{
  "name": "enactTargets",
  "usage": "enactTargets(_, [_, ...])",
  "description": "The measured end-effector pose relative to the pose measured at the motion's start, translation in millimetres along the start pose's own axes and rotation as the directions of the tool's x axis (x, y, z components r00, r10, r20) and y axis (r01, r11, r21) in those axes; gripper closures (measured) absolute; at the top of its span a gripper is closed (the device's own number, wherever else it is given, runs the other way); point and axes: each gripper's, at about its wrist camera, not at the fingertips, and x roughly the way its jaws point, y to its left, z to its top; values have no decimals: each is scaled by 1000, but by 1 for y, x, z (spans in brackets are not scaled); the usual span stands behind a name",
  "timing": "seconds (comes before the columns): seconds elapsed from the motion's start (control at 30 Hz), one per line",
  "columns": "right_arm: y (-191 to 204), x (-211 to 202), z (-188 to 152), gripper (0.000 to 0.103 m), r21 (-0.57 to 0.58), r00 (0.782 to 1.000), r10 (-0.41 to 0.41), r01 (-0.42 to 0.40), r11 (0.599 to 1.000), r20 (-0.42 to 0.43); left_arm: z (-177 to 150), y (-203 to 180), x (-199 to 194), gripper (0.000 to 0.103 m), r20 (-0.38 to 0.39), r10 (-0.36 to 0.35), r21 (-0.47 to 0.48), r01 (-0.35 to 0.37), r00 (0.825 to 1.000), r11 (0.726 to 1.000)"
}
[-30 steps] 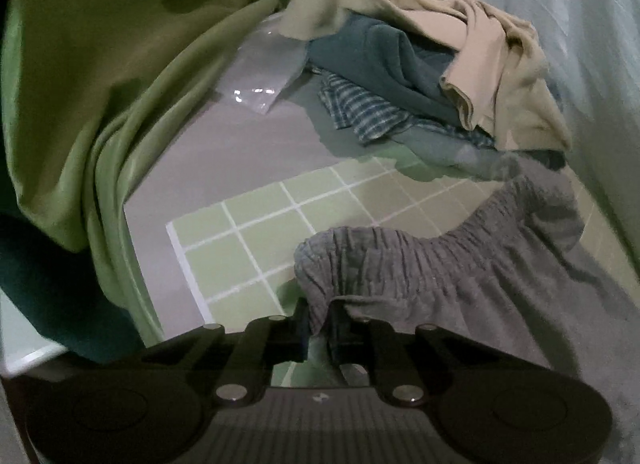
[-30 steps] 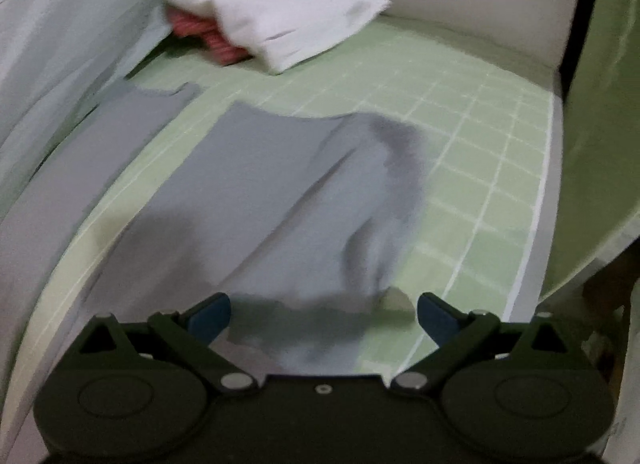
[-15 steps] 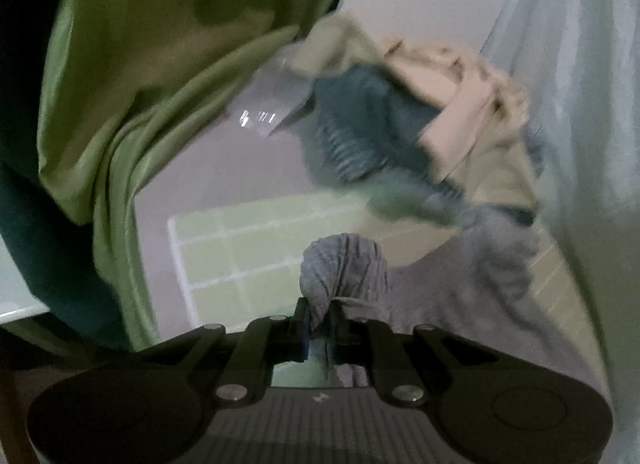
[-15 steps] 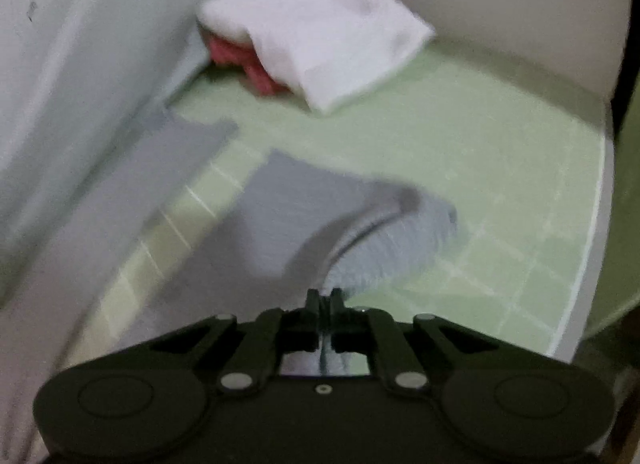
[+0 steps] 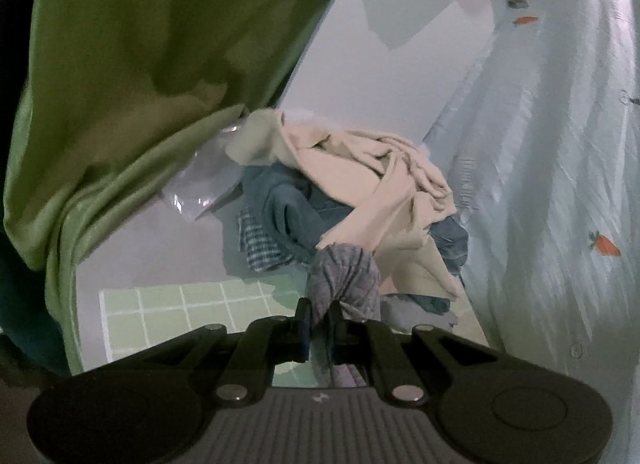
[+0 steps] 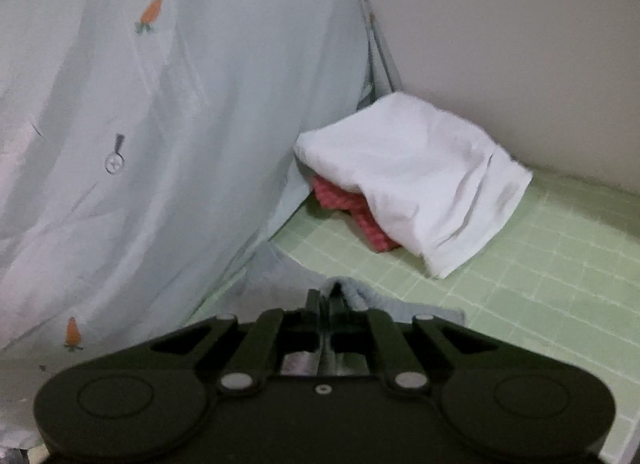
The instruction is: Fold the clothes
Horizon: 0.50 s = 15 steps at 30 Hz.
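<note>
Both grippers have risen, lifting the grey shorts off the green grid mat (image 6: 520,284).

Your left gripper (image 5: 319,318) pinches the grey shorts (image 5: 344,276) at the gathered waistband; your right gripper (image 6: 326,302) clamps their other edge. You're mid-lift: next, likely carry it across and lay it flat.

The left claw (image 5: 318,314) pinched a bunched grey garment (image 5: 344,276) above the green mat (image 5: 160,308), with a clothes pile (image 5: 352,196) behind it.

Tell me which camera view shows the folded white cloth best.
The right wrist view: the folded white cloth lies in full sight on the green grid mat, on top of a red garment. The left wrist view does not show it, only the unfolded clothes pile.
</note>
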Motion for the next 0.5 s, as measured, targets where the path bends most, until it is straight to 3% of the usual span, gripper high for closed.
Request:
enactTargets(0.3, [26,62,0,99,23,999,-30,31,999,-42,-1,-19,42,94,-28,56,-50,-57,998,997])
enactTargets(0.5, [69,143,15,99,-30,989,-65,62,998,-132,5,-63,95,94,-43,57,15,-57,997,998])
